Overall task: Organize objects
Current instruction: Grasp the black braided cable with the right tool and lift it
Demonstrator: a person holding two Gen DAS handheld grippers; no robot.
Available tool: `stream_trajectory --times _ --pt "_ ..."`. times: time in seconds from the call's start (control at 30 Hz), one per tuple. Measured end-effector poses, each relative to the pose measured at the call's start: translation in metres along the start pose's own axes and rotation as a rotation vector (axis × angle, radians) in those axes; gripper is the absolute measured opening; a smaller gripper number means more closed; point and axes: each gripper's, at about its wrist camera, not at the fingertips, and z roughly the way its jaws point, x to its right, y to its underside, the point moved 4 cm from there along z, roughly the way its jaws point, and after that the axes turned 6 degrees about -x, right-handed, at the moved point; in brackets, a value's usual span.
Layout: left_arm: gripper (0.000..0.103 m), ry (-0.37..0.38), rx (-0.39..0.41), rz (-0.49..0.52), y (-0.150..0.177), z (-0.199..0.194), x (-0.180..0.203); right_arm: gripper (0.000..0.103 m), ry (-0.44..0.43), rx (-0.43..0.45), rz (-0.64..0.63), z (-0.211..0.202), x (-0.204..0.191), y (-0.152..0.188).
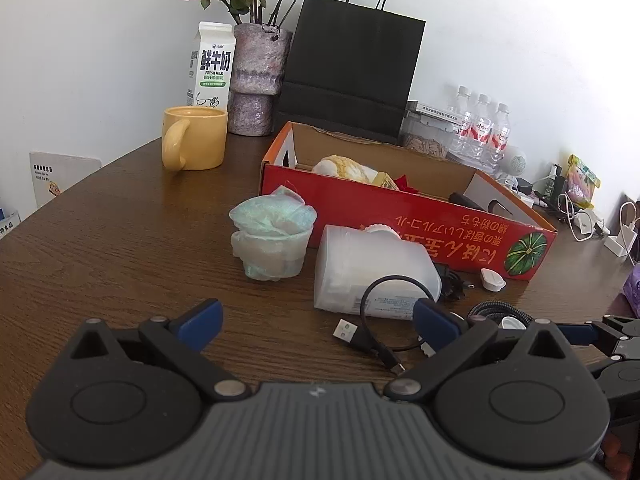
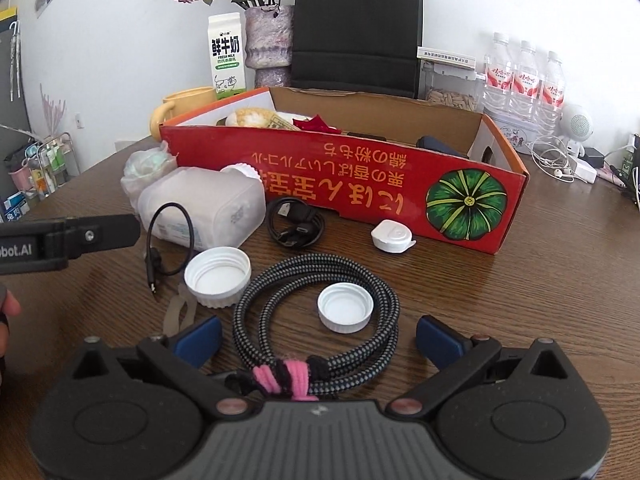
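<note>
A red cardboard box (image 1: pixel 404 216) (image 2: pixel 344 184) printed with a green pumpkin lies across the wooden table and holds several items. In front of it lie a translucent plastic jar (image 1: pixel 368 268) (image 2: pixel 200 208) on its side, a crumpled plastic cup (image 1: pixel 272 236), a short black USB cable (image 1: pixel 372 332) (image 2: pixel 172 240), a coiled black cable (image 2: pixel 296 226), two white lids (image 2: pixel 218 276) (image 2: pixel 345 307), a small white case (image 2: pixel 392 236) and a braided cable coil (image 2: pixel 320 344) tied with pink and black. My left gripper (image 1: pixel 318 326) is open above the USB cable. My right gripper (image 2: pixel 318 338) is open around the braided coil.
At the back stand a yellow mug (image 1: pixel 195 138), a milk carton (image 1: pixel 210 66), a vase of dried roses (image 1: pixel 258 80), a black paper bag (image 1: pixel 348 68) and water bottles (image 2: pixel 524 76). Chargers and white wires (image 2: pixel 560 160) clutter the right edge. A hand (image 2: pixel 6 320) shows at the far left.
</note>
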Motion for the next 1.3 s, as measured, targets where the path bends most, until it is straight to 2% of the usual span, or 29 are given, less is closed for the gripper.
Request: stream_trajectory --times 0.1,0.13,0.17,0.37,0.7,0.9,1.3 --pt "0.103 0.0 -0.009 0.0 0.001 0.001 0.0 0.097 -0.004 0.008 0.003 -0.002 0.0 -0.001" --pt "0.103 0.0 -0.011 0.0 0.001 0.002 0.0 0.088 -0.006 0.017 0.001 -0.003 0.0 -0.001" --pt "0.103 -0.002 -0.013 -0.001 0.001 0.002 0.0 0.087 -0.008 0.024 -0.001 -0.004 0.0 -0.001" --pt "0.103 -0.002 -0.023 -0.003 0.001 0.003 0.0 0.086 -0.007 0.04 0.024 -0.007 0.004 0.0" --pt "0.103 -0.019 -0.061 0.0 0.002 0.009 0.001 0.086 0.02 0.201 0.101 -0.035 0.018 0.002" --pt "0.103 -0.055 -0.11 0.007 0.003 0.018 0.0 0.086 0.014 0.234 0.127 -0.04 0.022 0.003" --pt "0.103 -0.163 -0.152 0.093 0.004 0.029 0.015 0.086 0.012 0.271 0.139 -0.046 0.023 0.005"
